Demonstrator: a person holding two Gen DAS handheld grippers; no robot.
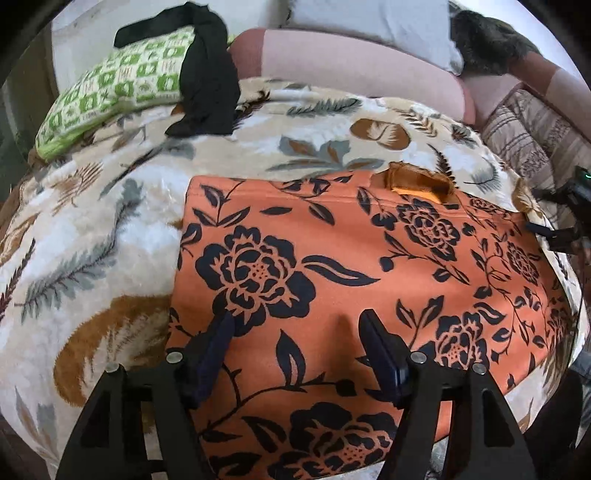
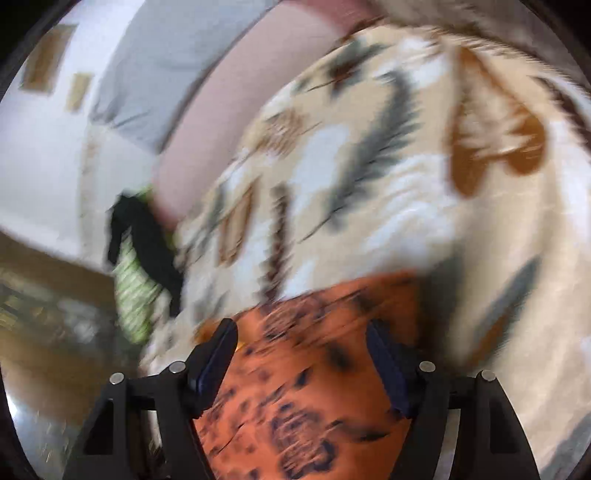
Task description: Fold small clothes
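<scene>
Your left tool is hanging over the near part of the orange floral garment, its two dark fingers standing wide apart and gripping nothing; the cloth is lying flat beneath the gap between them. Your right tool is also standing wide apart with nothing pinched, pointing down over an edge of the same garment, though that view is badly smeared with blur. From the left wrist camera, a small part of your right tool is showing just past the garment's right edge.

The garment is lying spread and smooth on a plush blanket printed with grey feathers and brown leaves. At the garment's far edge, a small opening is showing a lighter orange inner side. Beyond the garment's far left corner, well apart from it, a green and white checked cushion is resting on the blanket, with a black garment draped over its right end. Beyond the garment's far edge, a pink bolster is running across behind the blanket, and a pale grey pillow is sitting behind that.
</scene>
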